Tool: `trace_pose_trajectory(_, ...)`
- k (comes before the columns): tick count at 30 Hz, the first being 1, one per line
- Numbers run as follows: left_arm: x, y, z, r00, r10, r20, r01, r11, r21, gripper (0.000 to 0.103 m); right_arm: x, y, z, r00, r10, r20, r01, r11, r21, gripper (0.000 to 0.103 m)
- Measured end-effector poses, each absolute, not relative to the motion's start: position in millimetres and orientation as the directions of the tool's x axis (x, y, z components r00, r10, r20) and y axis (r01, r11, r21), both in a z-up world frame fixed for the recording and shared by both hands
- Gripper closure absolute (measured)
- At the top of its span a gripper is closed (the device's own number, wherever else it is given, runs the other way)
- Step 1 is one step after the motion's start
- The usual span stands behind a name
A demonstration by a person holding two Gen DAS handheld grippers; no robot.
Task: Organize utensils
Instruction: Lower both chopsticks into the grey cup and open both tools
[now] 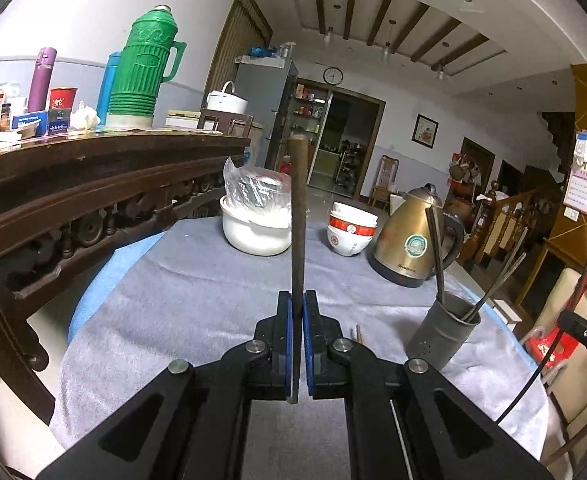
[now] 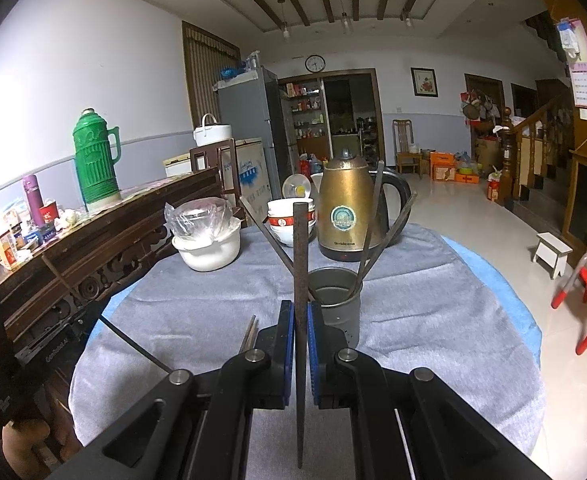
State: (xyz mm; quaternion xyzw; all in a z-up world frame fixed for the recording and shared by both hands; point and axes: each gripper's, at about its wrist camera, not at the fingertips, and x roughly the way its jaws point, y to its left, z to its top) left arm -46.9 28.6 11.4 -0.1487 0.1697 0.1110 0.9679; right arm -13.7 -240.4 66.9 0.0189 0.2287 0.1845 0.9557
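Observation:
In the left wrist view my left gripper (image 1: 297, 297) is shut on a dark chopstick (image 1: 298, 208) that stands upright between the blue pads. A grey metal cup (image 1: 442, 332) on the cloth to its right holds several chopsticks. In the right wrist view my right gripper (image 2: 301, 306) is shut on another dark chopstick (image 2: 299, 248), also upright. The same cup (image 2: 338, 298) stands just behind its fingertips, with chopsticks leaning out of it. Loose chopsticks (image 2: 249, 330) lie on the cloth left of the right gripper and show again as loose chopsticks (image 1: 359, 333) beside the left one.
A grey cloth (image 1: 197, 300) covers the round table. At its far side stand a white pot (image 1: 255, 236) with a plastic bag in it, stacked bowls (image 1: 349, 232) and a brass kettle (image 1: 407, 236). A carved wooden sideboard (image 1: 93, 168) with a green thermos (image 1: 141, 72) runs along the left.

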Motion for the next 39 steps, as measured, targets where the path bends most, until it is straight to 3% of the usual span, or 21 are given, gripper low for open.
trace_pose_trajectory(12, -50.4, 28.4, 46.5, 0.948, 0.078, -0.309, -0.185, 0.924, -0.335, 0.098, -16.7, -252.4, 87.9, 0.85, 0.365, -0.379, -0.338, 0.931, 0.139, 0.096)
trace_pose_trajectory(24, 8.0, -8.1, 109.2, 0.972, -0.128, -0.195, 0.029, 0.896, -0.444, 0.098, 7.2, -273.1, 154.7, 0.927, 0.343, -0.153, -0.313, 0.931, 0.189, 0.096)
trace_pose_trajectory(29, 47.2, -32.1, 110.9, 0.963, -0.169, -0.211, 0.066, 0.904, -0.422, 0.098, 41.4, -263.3, 156.0, 0.938, 0.327, -0.115, -0.302, 0.934, 0.188, 0.096)
trace_pose_trajectory(39, 90.7, -60.9, 81.9, 0.924, -0.213, -0.318, 0.086, 0.925, -0.37, 0.098, 94.6, -249.5, 122.3, 0.934, 0.306, -0.186, -0.278, 0.947, 0.16, 0.096)
